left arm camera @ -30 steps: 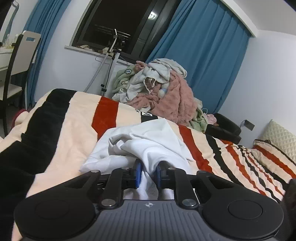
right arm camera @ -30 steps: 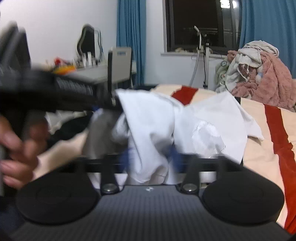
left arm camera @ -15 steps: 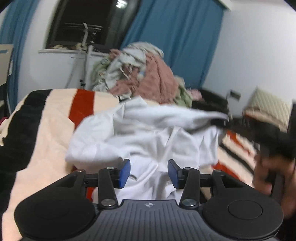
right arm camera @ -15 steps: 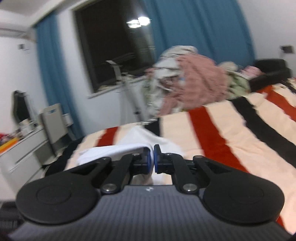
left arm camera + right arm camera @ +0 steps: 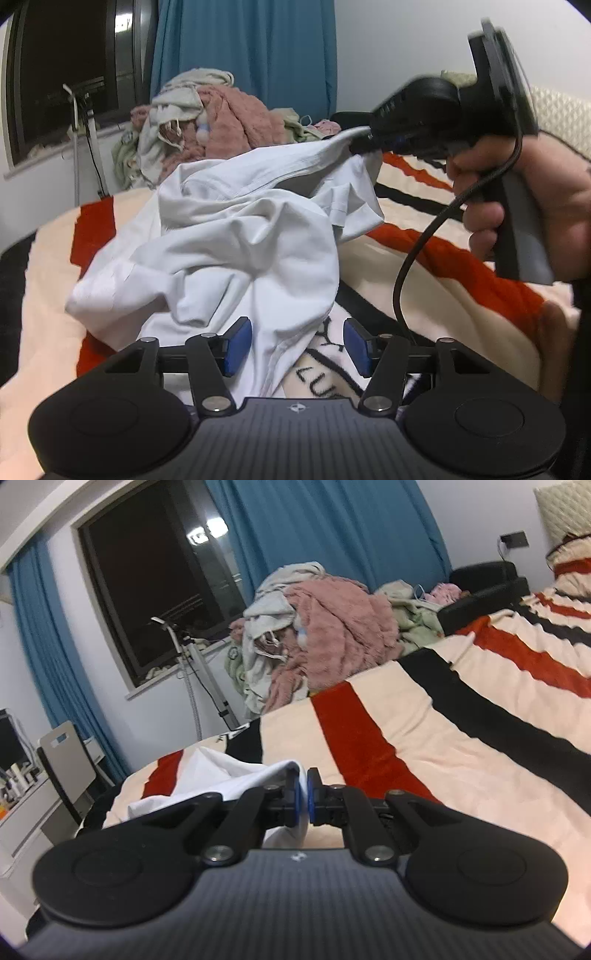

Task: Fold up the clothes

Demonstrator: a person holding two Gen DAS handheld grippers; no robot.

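A crumpled white garment lies on the striped bed cover. My left gripper is open, its blue pads on either side of the garment's near hem, not clamping it. My right gripper is shut on an edge of the white garment. In the left wrist view the right gripper holds that edge lifted above the bed at the upper right, with the person's hand on its handle.
A pile of pink and pale laundry sits beyond the bed under the blue curtain. A dark window, a chair and desk stand at the left. A pillow lies at the far right.
My left gripper let go of the garment and opened wide. My right gripper shut on the garment's edge and pulled it up and to the right.
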